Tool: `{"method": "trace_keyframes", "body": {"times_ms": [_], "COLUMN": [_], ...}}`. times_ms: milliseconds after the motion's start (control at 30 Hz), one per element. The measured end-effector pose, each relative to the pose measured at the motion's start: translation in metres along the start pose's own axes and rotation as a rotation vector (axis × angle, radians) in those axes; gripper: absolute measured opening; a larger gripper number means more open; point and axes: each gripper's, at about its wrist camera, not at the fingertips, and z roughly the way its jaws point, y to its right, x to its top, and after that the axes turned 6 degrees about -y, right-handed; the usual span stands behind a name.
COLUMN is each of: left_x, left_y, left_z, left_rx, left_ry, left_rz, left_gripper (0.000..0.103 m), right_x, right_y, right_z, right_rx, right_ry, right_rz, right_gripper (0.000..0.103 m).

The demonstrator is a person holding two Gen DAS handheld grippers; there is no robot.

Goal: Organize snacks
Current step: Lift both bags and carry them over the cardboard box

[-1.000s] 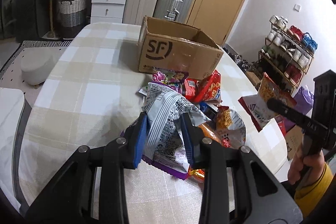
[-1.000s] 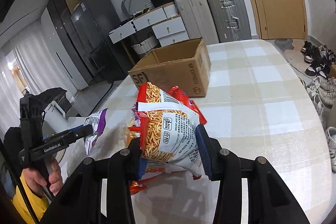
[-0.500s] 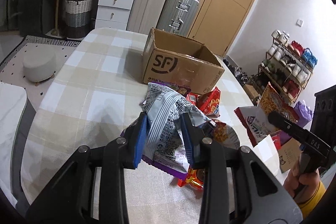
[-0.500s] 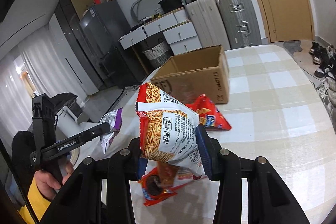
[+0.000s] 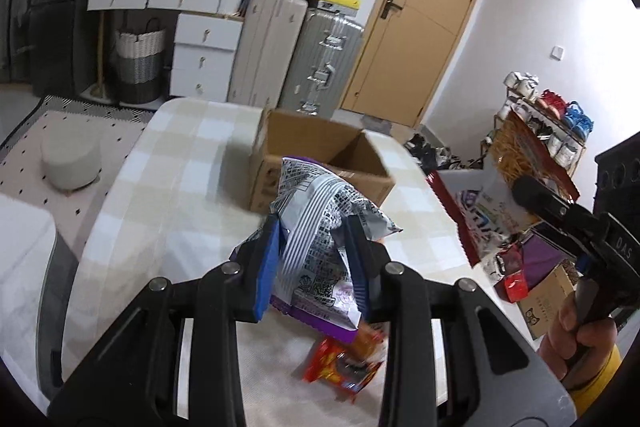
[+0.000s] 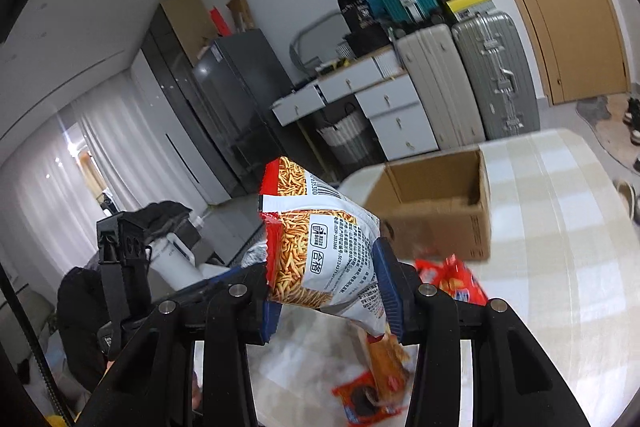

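Your left gripper (image 5: 312, 263) is clamping a silver-and-purple snack bag (image 5: 320, 227) clear of the checked table (image 5: 160, 179); your right gripper (image 6: 326, 291) is pinching a red-and-white noodle-snack bag (image 6: 316, 247) in the air. Loose red packets (image 6: 452, 275) are lying below (blurred). Farther off, the open cardboard box (image 5: 320, 155) is sitting empty-looking before suitcases (image 5: 296, 55).

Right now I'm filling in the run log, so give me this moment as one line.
left gripper: jaws shut on silver-and-purple snack bag | right gripper: jaws shut on red-and-white noodle-snack bag | open brown cardboard box: on checked table
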Motion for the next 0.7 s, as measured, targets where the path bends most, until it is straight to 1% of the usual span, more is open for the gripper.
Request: {"method": "trace_keyframes", "body": {"times_ms": [67,167,333,467,567,700], "left_x": [0.013,0.037,0.079,0.109,0.13,0.155], "left_y": [0.009,0.022,0.039,0.046,0.054,0.055], "left_z": [-0.004,-0.002,0.012,0.031,0.051,0.076], "left_rx": [0.007,0.012,0.025,0.038,0.099,0.093], "left_ry": [0.008,0.001,-0.021,-0.041,-0.035,-0.051], "left_rz": [0.016,0.039,0.058,0.062,0.103,0.095], "left_gripper": [0.029,0.029,0.029,0.029,0.029,0.029], "right_x": [0.015,0.037,0.07,0.096,0.113,0.129], "right_y": [0.0,0.0,0.003,0.012,0.019,0.036], "right_z": [-0.005,-0.011,-0.01,0.002,0.018,0.045], "right_rx": [0.018,0.019,0.017,0.013,-0.005,-0.009], "right_ry": [0.018,0.042,0.046,0.031,0.015,-0.014], "right_rz": [0.009,0.006,-0.006,0.002,-0.011,0.014], "right_gripper": [0.042,0.042,0.042,0.042,0.042,0.042]}}
